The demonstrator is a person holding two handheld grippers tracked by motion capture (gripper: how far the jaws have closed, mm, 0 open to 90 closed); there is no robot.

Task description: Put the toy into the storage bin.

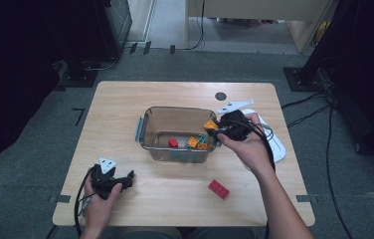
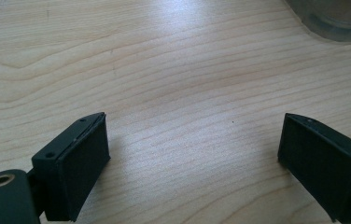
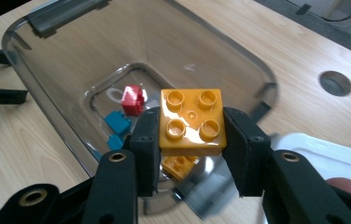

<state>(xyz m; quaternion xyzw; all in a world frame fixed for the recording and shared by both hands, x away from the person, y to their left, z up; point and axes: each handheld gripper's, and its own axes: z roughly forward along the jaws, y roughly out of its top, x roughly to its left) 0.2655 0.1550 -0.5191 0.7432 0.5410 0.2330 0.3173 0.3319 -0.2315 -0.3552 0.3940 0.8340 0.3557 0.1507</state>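
Note:
My right gripper [image 3: 191, 140] is shut on an orange four-stud brick [image 3: 192, 122], studs up, held over the right end of a clear plastic bin [image 3: 47, 60]. In the high view that orange brick [image 1: 210, 125] hangs at the bin's [image 1: 147, 119] right rim, in the right gripper [image 1: 219, 130]. Inside the bin lie a red brick [image 3: 133, 99], teal bricks [image 3: 117, 122] and another orange one [image 3: 179, 165]. My left gripper [image 2: 192, 154] rests open over bare wood, nothing between its jaws; in the high view the left gripper [image 1: 125, 178] sits near the table's front left.
A red brick [image 1: 218, 189] lies on the table in front of the bin. A white lid [image 1: 277, 144] lies right of the bin, under my right hand. A round hole [image 1: 220, 96] marks the table behind the bin. Cables trail over the floor at the right.

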